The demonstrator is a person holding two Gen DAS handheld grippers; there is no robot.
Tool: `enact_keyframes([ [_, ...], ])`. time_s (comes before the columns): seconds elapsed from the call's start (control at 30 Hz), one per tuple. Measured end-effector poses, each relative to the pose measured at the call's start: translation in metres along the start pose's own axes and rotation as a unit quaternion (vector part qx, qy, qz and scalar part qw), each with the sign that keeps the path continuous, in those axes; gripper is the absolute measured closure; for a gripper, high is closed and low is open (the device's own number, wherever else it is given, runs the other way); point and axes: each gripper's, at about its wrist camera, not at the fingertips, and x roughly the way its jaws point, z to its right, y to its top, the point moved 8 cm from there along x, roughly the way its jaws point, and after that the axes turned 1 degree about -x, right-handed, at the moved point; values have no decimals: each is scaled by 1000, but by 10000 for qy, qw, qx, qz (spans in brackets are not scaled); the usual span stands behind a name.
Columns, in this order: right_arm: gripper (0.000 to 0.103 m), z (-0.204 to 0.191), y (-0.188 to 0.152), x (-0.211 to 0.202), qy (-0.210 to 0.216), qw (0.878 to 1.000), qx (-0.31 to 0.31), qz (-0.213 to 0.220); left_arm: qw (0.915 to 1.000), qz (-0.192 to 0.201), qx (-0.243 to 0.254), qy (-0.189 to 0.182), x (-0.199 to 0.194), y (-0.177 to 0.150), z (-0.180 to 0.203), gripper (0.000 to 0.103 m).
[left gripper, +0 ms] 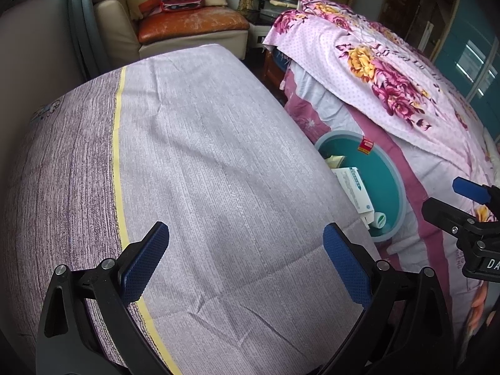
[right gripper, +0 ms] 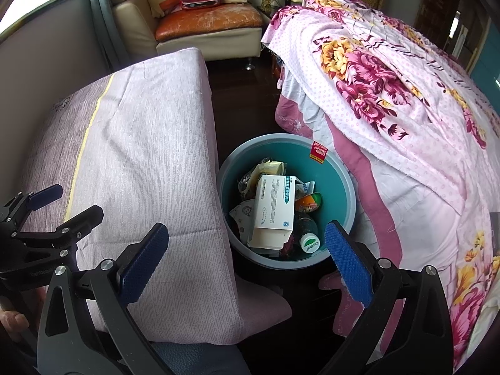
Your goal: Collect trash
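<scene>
Right wrist view is looking down into the round teal bin (right gripper: 339, 184) standing on the dark floor between the lilac-covered mattress (right gripper: 150, 143) and the flowered bed (right gripper: 390, 93). Trash is already lying inside it: a white cardboard box (right gripper: 273, 209) on top, crumpled wrappers (right gripper: 268, 167), and a green-capped bottle (right gripper: 310, 243) near the front rim. The right gripper (right gripper: 247, 251) is hovering above the bin with its blue pads spread wide and holding nothing. The left gripper (left gripper: 247, 250) is hanging over the mattress, equally spread and empty. No loose trash is showing on the mattress. The box looks light and easily crushed, best pinched across its narrow sides; the wrappers look soft and limp; the bottle looks smooth, so its neck seems the safer hold.
</scene>
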Motion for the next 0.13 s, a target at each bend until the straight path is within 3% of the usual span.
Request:
enact_keyframes([
  [0.13,7,0,1,1,-2,10000,-8,-7,9999,-86,-89,7,4,-3,-5,4],
])
